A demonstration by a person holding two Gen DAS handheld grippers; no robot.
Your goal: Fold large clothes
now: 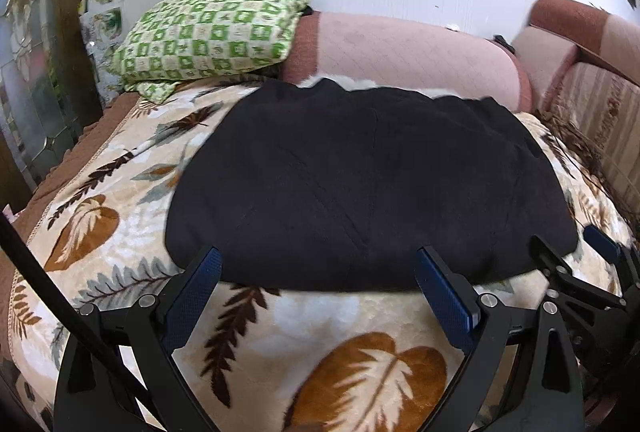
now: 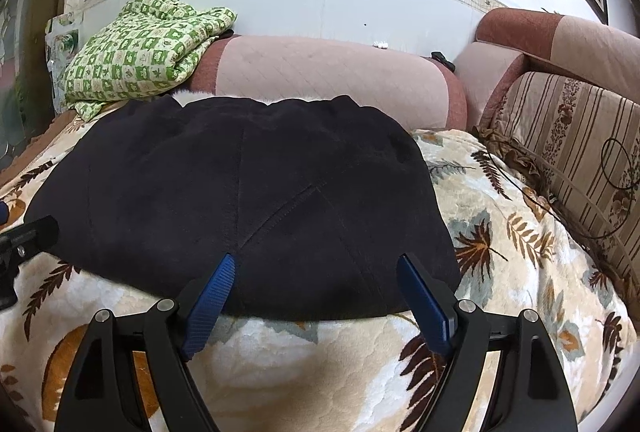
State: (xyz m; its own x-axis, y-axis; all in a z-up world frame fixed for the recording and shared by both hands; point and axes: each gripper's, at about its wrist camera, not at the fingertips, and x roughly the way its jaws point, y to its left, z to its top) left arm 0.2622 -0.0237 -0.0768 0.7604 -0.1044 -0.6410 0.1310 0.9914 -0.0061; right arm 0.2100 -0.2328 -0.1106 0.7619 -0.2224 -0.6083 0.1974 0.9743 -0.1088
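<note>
One dark garment (image 1: 360, 184), folded flat on the leaf-print blanket (image 1: 132, 216), both tools spread wide, empty.

Black garment (image 2: 240, 192) matt cloth – blanket (image 2: 500, 252) plush fleece – wall tiles (image 2: 320, 4) glossy.

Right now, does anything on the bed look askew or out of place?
Nothing much. The black garment lies flat on the leaf blanket; only its far edge looks slightly rumpled. Both grippers are open at its near edge.
</note>
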